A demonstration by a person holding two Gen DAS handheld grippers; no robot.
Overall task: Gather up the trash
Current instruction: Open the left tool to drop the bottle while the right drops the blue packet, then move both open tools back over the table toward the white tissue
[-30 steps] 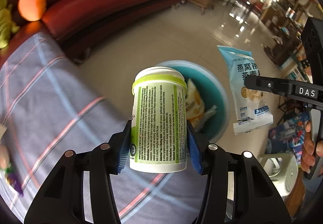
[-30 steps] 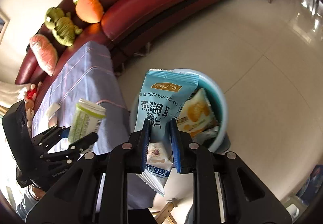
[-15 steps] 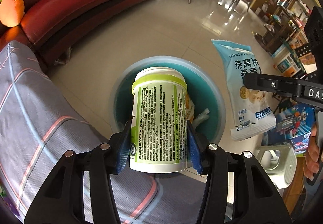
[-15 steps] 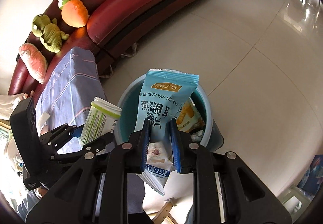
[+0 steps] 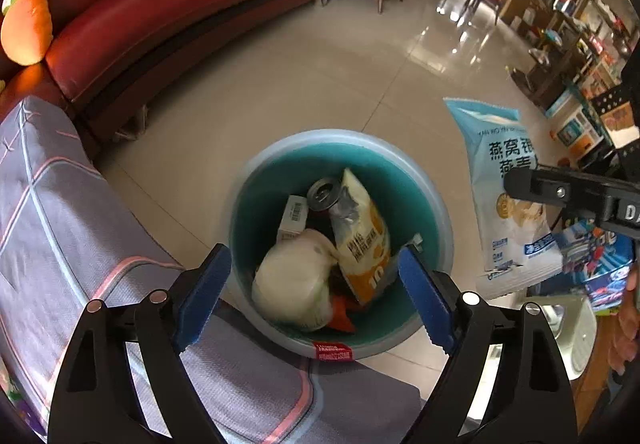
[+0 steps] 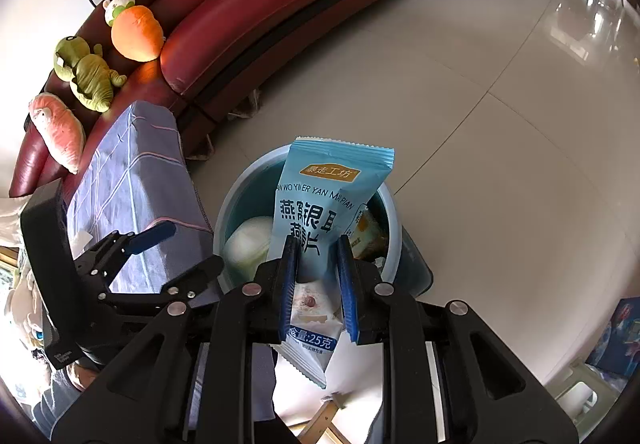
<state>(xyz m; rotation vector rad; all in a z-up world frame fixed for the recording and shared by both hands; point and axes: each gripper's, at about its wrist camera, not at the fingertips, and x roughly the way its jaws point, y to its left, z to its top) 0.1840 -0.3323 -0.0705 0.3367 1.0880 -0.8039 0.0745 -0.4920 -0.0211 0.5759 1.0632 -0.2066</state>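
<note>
My left gripper (image 5: 314, 254) hangs over the teal bin (image 5: 340, 136). Its jaws are opening, and nothing is between the blue pads (image 5: 200, 292). The white and green bottle (image 5: 296, 280) lies blurred inside the bin, beside an orange snack bag (image 5: 364, 244) and a small box. My right gripper (image 6: 316, 260) is shut on a light blue snack packet (image 6: 328, 188), held upright above the bin's near rim (image 6: 394, 212). That packet (image 5: 504, 196) also shows right of the bin in the left wrist view. From the right wrist, the left gripper (image 6: 186, 250) sits at the bin's left edge.
A red sofa (image 5: 180, 4) curves behind the bin, with plush toys (image 6: 136, 32) on it. A purple-grey checked cloth (image 5: 60, 224) covers a surface at the bin's left. Pale floor tiles (image 5: 320, 64) spread beyond. A white stool (image 5: 560, 328) and cluttered shelves stand at the right.
My left gripper moved over the bin and its jaws spread wide. The bottle left them and dropped into the bin. The right gripper kept its hold on the packet.
</note>
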